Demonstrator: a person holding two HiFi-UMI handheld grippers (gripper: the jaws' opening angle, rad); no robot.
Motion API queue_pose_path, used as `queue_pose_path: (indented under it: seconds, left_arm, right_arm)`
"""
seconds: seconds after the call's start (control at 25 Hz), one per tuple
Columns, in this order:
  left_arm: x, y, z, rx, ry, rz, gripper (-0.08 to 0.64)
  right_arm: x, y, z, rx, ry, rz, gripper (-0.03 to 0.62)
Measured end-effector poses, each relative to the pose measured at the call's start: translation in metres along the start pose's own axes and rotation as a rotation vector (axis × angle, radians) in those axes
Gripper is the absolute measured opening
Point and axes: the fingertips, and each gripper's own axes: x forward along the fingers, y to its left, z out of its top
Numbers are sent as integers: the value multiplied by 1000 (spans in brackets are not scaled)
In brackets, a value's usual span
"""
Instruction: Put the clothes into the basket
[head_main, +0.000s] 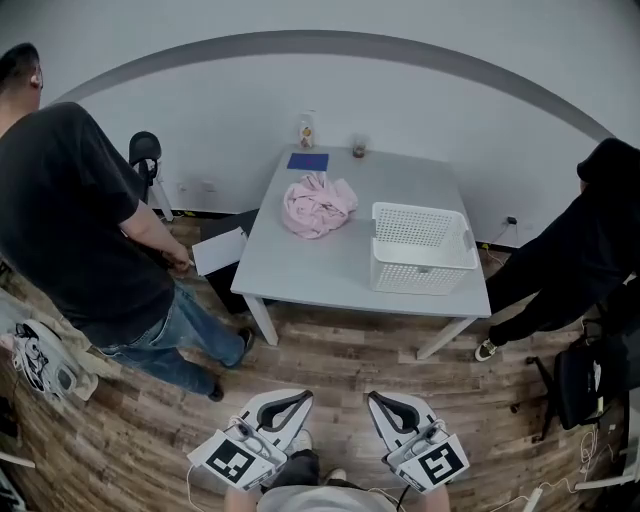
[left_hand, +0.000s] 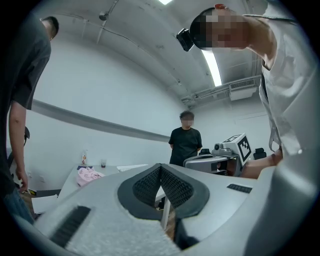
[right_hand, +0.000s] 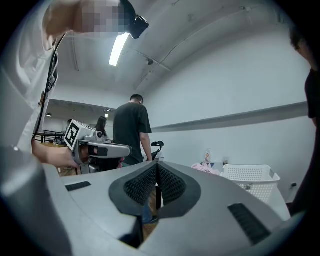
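Wood floor (head_main: 340, 360) underfoot; a grey tabletop (head_main: 300, 270) stands ahead against a white wall (head_main: 420, 110). Left gripper (head_main: 303, 395) and right gripper (head_main: 372, 396) hang low over the floor, jaws pressed together, holding nothing. Pink clothes (head_main: 318, 206) lie heaped on the tabletop, well apart from both jaws. The white basket (head_main: 420, 265) sits near the clothes, to their right.

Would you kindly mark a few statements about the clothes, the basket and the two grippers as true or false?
1. The pink clothes lie on the table, outside the basket. True.
2. The basket holds a garment. False: it looks empty.
3. The left gripper and right gripper are both shut and hold nothing. True.
4. The basket stands on the floor. False: it stands on the table, beside the clothes.
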Motion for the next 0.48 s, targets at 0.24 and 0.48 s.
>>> queue_pose_path:
  seconds: [0.24,0.48]
  left_arm:
    - [15,46,-3,-16,25,-22,5]
    - [22,92,-1,-24,10,-37,6]
  right_arm:
    - [47,-18,3,-2,18,-7,5]
    - [90,-31,8,-10,25,-32,5]
